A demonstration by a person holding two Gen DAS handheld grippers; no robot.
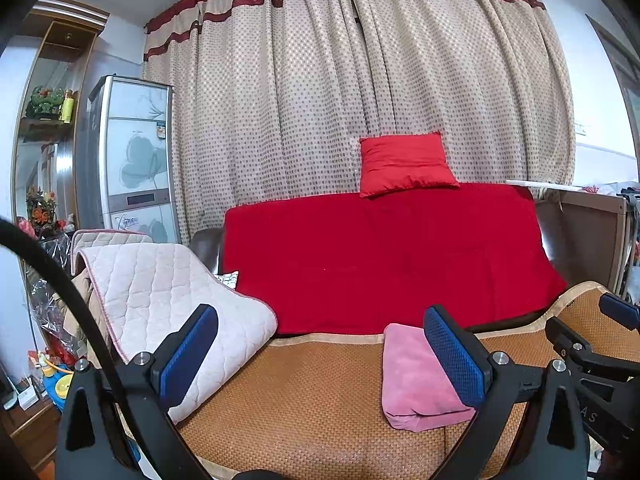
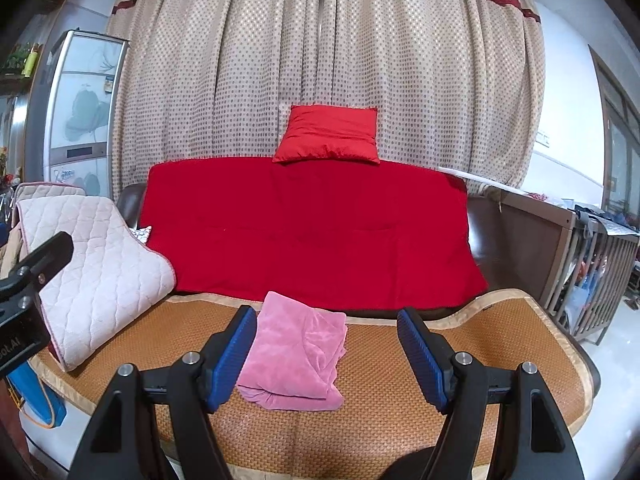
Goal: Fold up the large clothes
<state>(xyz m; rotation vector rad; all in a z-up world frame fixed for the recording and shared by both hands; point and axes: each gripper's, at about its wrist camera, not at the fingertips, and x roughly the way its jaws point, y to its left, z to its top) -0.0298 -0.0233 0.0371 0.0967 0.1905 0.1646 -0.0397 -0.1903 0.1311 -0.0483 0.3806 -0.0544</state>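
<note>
Seen from the left wrist camera, the left gripper [image 1: 320,354] is spread wide, its two blue pads far apart and pinching nothing. Between them I see the woven mat [image 1: 312,396] that covers the sofa seat. The pink garment [image 1: 416,384], already folded into a thick packet, lies on this mat at the right side, and its right edge is hidden behind the right blue pad [image 1: 456,356]; I cannot tell if the pad touches it. The gripper is held low and almost level, looking toward the far sofa back with its red blanket [image 1: 384,256]. A red cushion [image 1: 404,166] stands on top of the sofa back against the dotted curtain [image 1: 320,100]. At the left, a quilted pad [image 1: 168,312] hangs over the sofa arm and down to the mat. At the far right edge a part of the right gripper [image 1: 600,344] comes into view, near the garment.

From the right wrist camera, the right gripper [image 2: 326,356] is also spread open and holds nothing. The pink garment [image 2: 296,356] lies on the woven mat [image 2: 480,328] between the pads, nearer to the left pad [image 2: 234,356], which covers a little of its left edge. Its top layer is wrinkled at the right side. This gripper is also level and low, pointing to the red blanket [image 2: 304,232] and the red cushion [image 2: 330,134]. At the left edge the left gripper [image 2: 36,268] shows before the quilted pad [image 2: 96,264].
</note>
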